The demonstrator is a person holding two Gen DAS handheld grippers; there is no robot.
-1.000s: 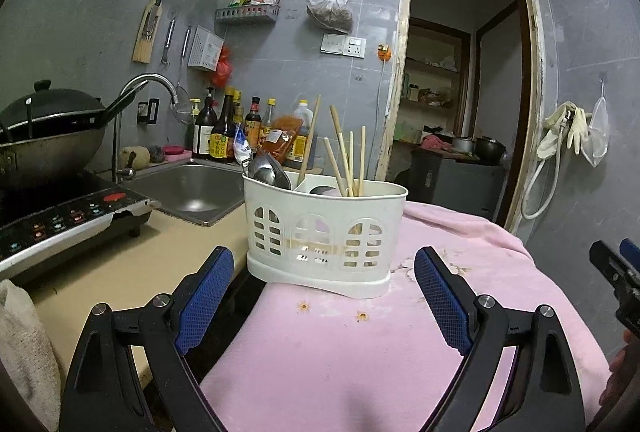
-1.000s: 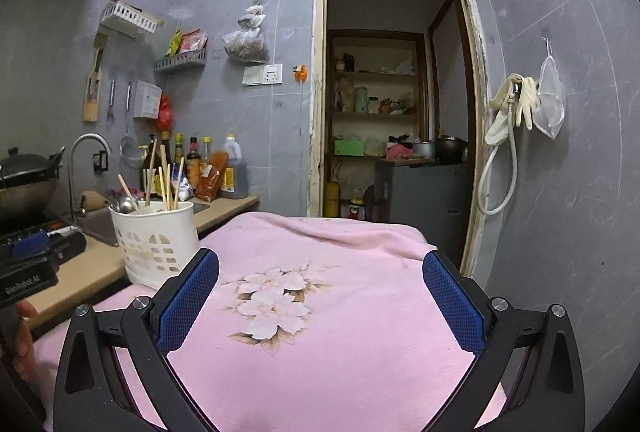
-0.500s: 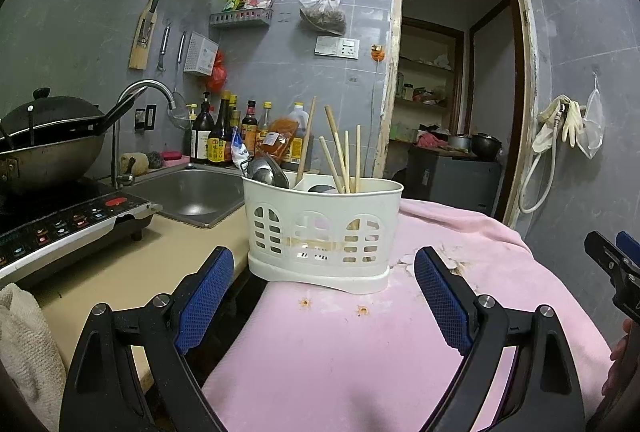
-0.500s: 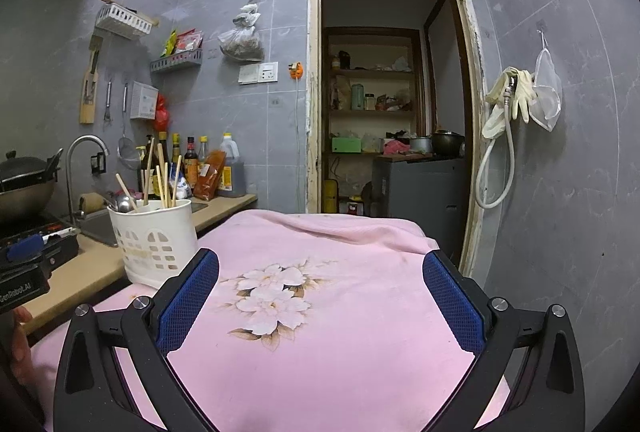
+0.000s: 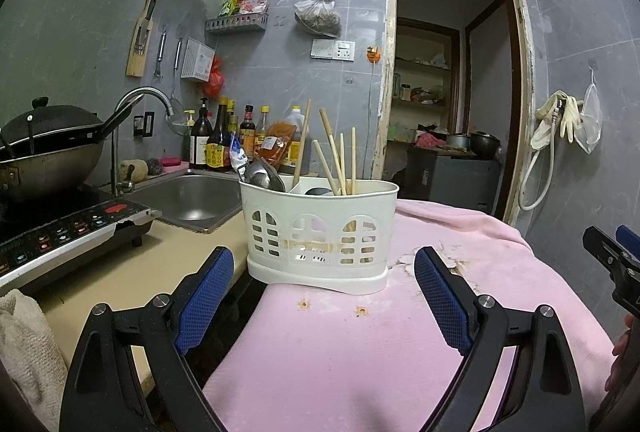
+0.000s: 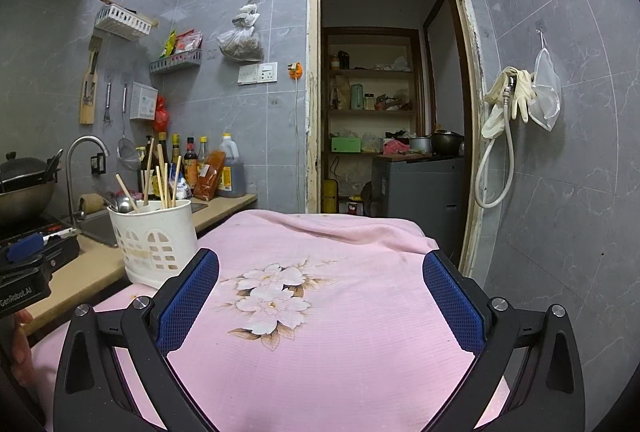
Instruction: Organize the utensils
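Note:
A white plastic utensil holder [image 5: 320, 232] stands at the left edge of the pink cloth [image 5: 360, 352], with several wooden chopsticks [image 5: 334, 160] and metal spoons [image 5: 262, 176] upright in it. My left gripper [image 5: 324, 292] is open just in front of the holder, with nothing between its blue pads. In the right wrist view the holder [image 6: 154, 238] sits at the left. My right gripper [image 6: 320, 296] hangs open over the flower print on the pink cloth [image 6: 340, 352], holding nothing.
Left of the holder lie a beige counter [image 5: 120, 272], a steel sink [image 5: 192, 200] with a tap, an induction hob [image 5: 60, 236] with a wok, and sauce bottles [image 5: 224, 144]. A doorway [image 6: 388, 92] opens behind. A white towel [image 5: 24, 344] lies at the near left.
Only a slight shift of the left view; the holder, utensils and both open grippers stay as they were.

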